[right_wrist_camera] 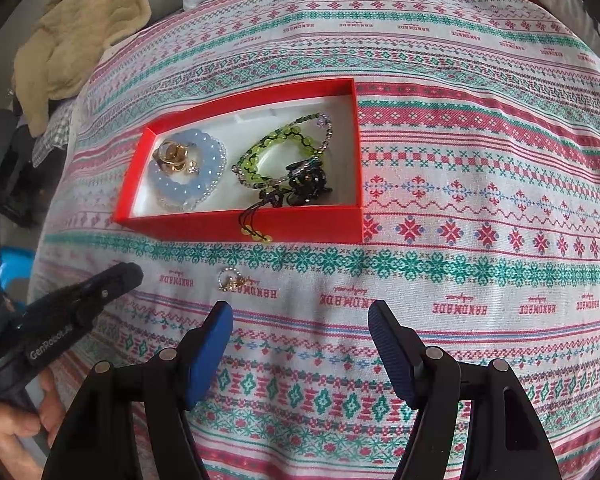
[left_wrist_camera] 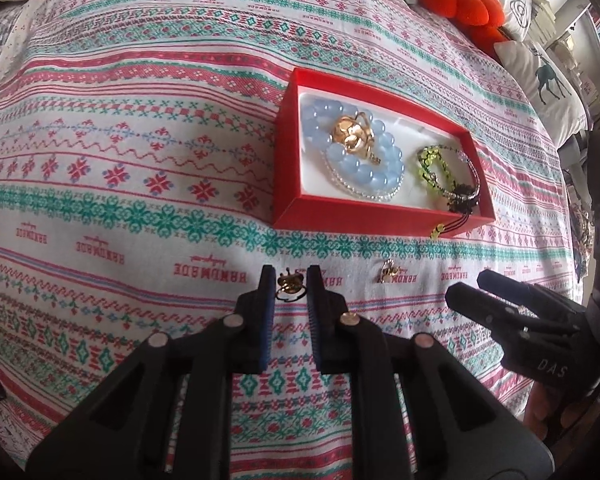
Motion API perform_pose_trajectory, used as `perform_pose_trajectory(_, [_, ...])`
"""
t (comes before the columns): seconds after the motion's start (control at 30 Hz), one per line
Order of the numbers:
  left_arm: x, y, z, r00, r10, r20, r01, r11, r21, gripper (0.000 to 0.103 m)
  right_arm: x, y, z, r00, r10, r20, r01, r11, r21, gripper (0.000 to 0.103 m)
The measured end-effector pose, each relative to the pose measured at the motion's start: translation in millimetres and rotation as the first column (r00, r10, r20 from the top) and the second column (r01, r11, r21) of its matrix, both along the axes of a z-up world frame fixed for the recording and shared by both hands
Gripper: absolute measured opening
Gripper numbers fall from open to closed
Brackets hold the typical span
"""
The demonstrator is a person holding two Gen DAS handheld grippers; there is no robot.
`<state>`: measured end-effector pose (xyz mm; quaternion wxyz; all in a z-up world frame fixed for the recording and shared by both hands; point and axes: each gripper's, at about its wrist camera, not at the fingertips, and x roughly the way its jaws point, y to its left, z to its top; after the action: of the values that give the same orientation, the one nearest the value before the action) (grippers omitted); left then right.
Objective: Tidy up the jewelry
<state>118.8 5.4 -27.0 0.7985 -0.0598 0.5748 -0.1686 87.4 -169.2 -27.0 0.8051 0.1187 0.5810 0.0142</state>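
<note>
- In the red box (left_wrist_camera: 374, 216), ahead of both pairs of jaws, we see 4 pieces already stowed: a blue bead bracelet (left_wrist_camera: 384, 164) with a gold ornament (left_wrist_camera: 350, 134) on top, a green bead bracelet (left_wrist_camera: 430, 168), and a dark beaded piece (right_wrist_camera: 306, 184) whose cord hangs over the near wall.
- Our left gripper (left_wrist_camera: 291, 286) has its jaws narrow around a small gold ring (left_wrist_camera: 289, 283) at the fingertips; whether the pads press it or only bracket it, we cannot tell.
- Our right gripper (right_wrist_camera: 300, 326) holds its jaws wide and empty over the patterned bedspread (right_wrist_camera: 480, 184).
- A second small gold piece (right_wrist_camera: 231, 280) lies on the cloth just ahead of the right gripper's left jaw, between it and the box.
- We judge the task mostly done, with 2 pieces left to box.
</note>
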Motion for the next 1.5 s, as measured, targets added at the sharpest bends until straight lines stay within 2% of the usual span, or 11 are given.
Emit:
perform_pose_trajectory(0.1, [-3.6, 4.2, 0.8, 1.000, -0.009, 0.002, 0.009, 1.000, 0.010, 0.017, 2.9, 3.5, -1.1, 1.000, 0.000, 0.004, 0.000, 1.000, 0.013, 0.071])
perform_pose_trajectory(0.17, [-5.5, 8.8, 1.1, 1.000, -0.009, 0.004, 0.009, 1.000, 0.014, 0.017, 5.3, 7.1, -1.0, 1.000, -0.001, 0.009, 0.001, 1.000, 0.015, 0.066])
perform_pose_trajectory(0.23, [-6.6, 13.8, 0.8, 1.000, -0.004, 0.002, 0.004, 1.000, 0.014, 0.017, 9.1, 11.5, -1.2, 1.000, 0.007, 0.012, -0.008, 1.000, 0.022, 0.055])
perform_pose_trajectory(0.33, [-7.4, 17.2, 0.2, 1.000, -0.001, -0.002, 0.001, 1.000, 0.013, 0.017, 15.1, 19.9, -3.3, 1.000, 0.023, 0.006, -0.023, 0.999, 0.043, 0.045])
perform_pose_trajectory(0.6, [-12.1, 25.8, 3.1, 1.000, -0.004, -0.005, 0.004, 1.000, -0.001, 0.017, 35.0, 44.5, -13.1, 0.998, 0.069, -0.002, -0.069, 0.997, 0.038, 0.039])
perform_pose_trajectory(0.87, [-12.7, 24.8, 4.0, 1.000, -0.015, -0.008, 0.015, 1.000, -0.005, 0.017, 44.4, 54.1, -29.1, 0.994, 0.107, -0.030, -0.107, 0.994, 0.007, 0.026])
perform_pose_trajectory(0.93, [-12.1, 21.5, 3.0, 1.000, -0.017, -0.010, 0.017, 1.000, -0.005, 0.017, 45.3, 56.7, -31.4, 0.992, 0.123, -0.025, -0.123, 0.992, -0.006, 0.020])
perform_pose_trajectory(1.1, [-11.6, 18.1, 1.1, 1.000, -0.015, -0.013, 0.015, 1.000, -0.005, 0.017, 47.6, 61.3, -31.9, 0.990, 0.141, -0.016, -0.142, 0.990, -0.022, 0.015])
perform_pose_trajectory(1.5, [-11.3, 15.3, 4.2, 1.000, -0.016, -0.004, 0.016, 1.000, -0.015, 0.017, 46.4, 63.5, -18.7, 0.989, 0.149, 0.022, -0.149, 0.989, -0.003, 0.015])
